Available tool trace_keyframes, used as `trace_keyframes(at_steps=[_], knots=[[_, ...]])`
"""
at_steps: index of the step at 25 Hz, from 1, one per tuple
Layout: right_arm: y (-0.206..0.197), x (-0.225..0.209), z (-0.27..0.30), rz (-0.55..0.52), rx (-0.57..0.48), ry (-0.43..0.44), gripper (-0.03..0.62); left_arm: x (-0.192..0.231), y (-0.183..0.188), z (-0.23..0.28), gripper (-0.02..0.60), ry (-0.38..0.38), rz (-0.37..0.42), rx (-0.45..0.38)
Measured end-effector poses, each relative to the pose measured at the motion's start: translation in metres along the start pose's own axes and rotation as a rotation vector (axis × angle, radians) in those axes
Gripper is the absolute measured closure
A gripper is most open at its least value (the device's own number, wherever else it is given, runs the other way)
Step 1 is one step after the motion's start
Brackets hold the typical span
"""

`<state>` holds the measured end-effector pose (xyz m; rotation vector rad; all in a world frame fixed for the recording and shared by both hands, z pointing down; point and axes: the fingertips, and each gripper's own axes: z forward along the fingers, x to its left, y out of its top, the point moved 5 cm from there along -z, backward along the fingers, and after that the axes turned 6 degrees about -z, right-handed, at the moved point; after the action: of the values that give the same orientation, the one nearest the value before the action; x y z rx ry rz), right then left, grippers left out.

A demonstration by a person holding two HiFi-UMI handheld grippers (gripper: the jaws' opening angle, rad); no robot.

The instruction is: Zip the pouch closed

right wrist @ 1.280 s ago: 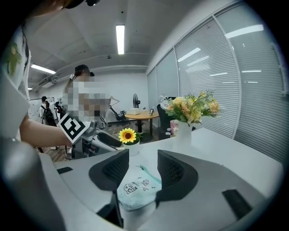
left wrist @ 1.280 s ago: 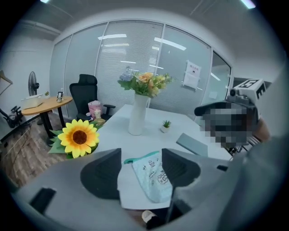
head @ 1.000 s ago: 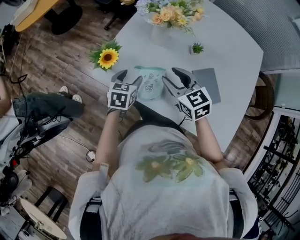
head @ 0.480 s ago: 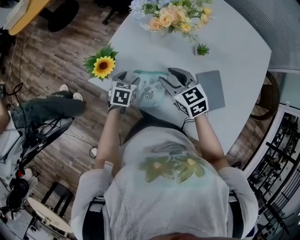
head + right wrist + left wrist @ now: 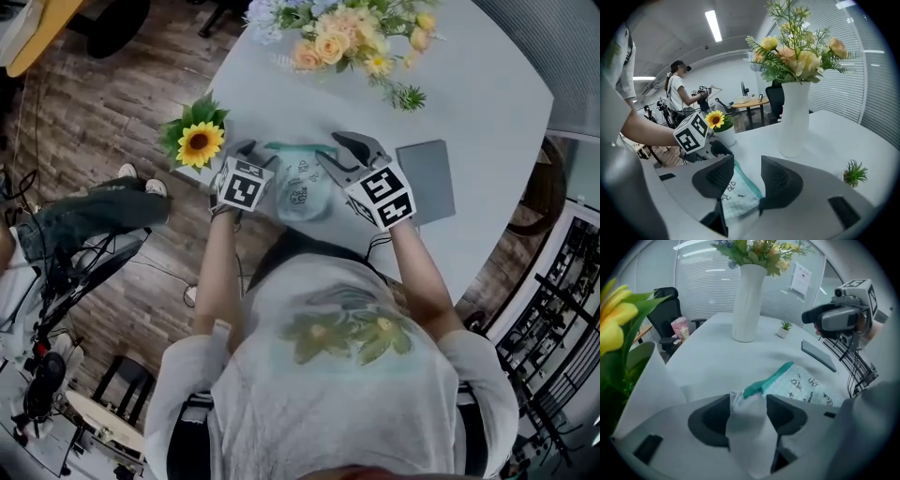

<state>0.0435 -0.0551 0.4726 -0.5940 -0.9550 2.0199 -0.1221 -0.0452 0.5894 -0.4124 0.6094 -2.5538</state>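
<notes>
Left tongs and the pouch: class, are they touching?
Touching. The left gripper view shows the left tongs clamped on the white end of the pouch.

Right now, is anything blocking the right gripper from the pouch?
Nothing visible does. The right gripper is open right at the pouch, and the teal zip edge shows between its jaws. The left gripper is shut on the pouch's other end, off to the side.

Wht table (image 5: 487, 84) on wood floor (image 5: 84, 122), blinds (image 5: 708, 277) behind.
</notes>
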Motion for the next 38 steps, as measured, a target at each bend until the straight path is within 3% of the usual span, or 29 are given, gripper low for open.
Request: trace_keyframes(at_steps=[3,6,7,11,13,29,38], knots=[[-0.003,-0.003,0.003,0.007,0.010,0.002,0.402,-0.002,-0.001,0.002,0.355,-0.026,0.019,0.031],[-0.004,-0.004,0.006,0.014,0.014,0.004,0.402,0.002,-0.004,0.003,0.396,-0.004,0.040,0.038],[-0.005,-0.005,0.007,0.016,0.015,0.004,0.402,0.004,-0.004,0.003,0.457,0.007,0.043,0.035],[-0.006,-0.007,0.010,0.020,0.022,0.005,0.402,0.009,-0.004,0.002,0.494,0.003,0.035,0.033],[-0.007,-0.007,0.012,0.022,0.027,0.007,0.402,0.010,-0.003,0.002,0.551,0.008,0.063,0.039],[-0.014,-0.007,0.044,-0.090,0.071,0.116,0.402,-0.009,0.022,0.000,0.554,0.125,0.393,0.046],[-0.019,-0.014,0.080,-0.151,0.060,0.150,0.404,-0.013,0.022,0.006,0.554,0.109,0.467,0.075]])
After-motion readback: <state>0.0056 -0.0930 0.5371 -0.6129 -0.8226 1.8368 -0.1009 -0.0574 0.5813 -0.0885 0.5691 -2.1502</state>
